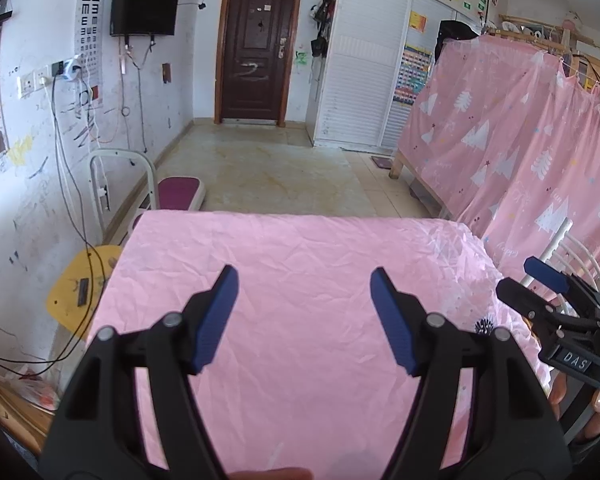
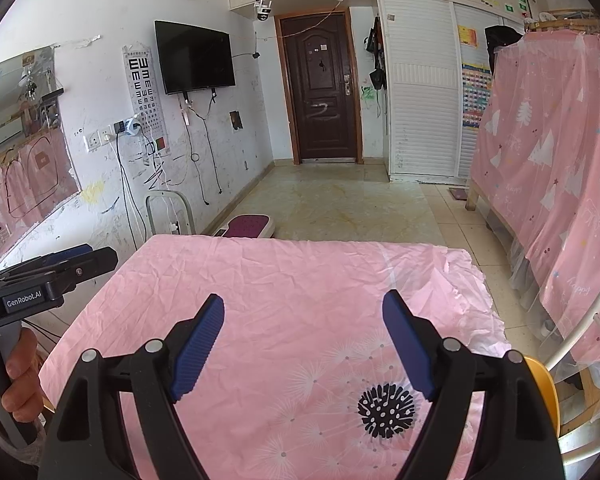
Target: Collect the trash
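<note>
A table under a wrinkled pink cloth [image 1: 300,280] fills the lower half of both views, and no trash shows on it. My left gripper [image 1: 304,276] hangs over the cloth's near middle, open, with nothing between its blue pads. The right gripper [image 2: 303,304] hovers open over the same pink cloth [image 2: 300,280], near a black dandelion print [image 2: 386,410]. In the left wrist view the right gripper [image 1: 518,276] shows side-on at the right edge. In the right wrist view the left gripper [image 2: 88,258] shows at the left edge, with a hand [image 2: 20,368] on its handle.
A yellow stool [image 1: 76,292] with cables stands left of the table, a white-framed step stool [image 1: 156,196] beyond it. Pink curtains [image 1: 520,140] drape a wooden bed frame on the right. A white chair back [image 2: 588,328] and a yellow seat [image 2: 544,384] sit at the table's right. Tiled floor [image 1: 268,168] runs to a dark door [image 1: 256,48].
</note>
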